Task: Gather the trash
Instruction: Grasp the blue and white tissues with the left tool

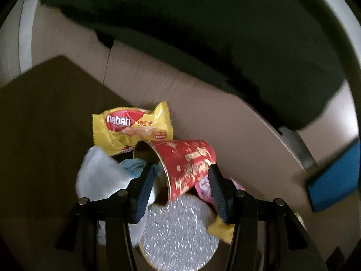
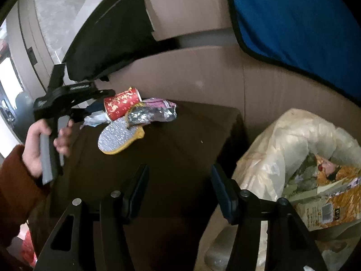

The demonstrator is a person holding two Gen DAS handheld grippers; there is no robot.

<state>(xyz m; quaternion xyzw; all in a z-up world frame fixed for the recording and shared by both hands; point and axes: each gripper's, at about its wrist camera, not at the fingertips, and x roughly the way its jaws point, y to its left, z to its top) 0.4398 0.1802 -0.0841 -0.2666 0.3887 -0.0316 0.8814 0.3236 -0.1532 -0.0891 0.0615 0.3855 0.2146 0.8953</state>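
Red cup [image 1: 189,164] lies tipped between the left gripper [image 1: 180,189] jaws, not yet pinched — close squarely across its wall. Right gripper [image 2: 180,192] jaws apart, empty.

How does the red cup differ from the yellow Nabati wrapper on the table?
The red cup is a stiff tube lying on its side, mouth open; the yellow wrapper is a flat, crinkled packet. The cup lies between the left gripper fingers; the wrapper lies beyond them. Both are in one litter pile on the dark table.
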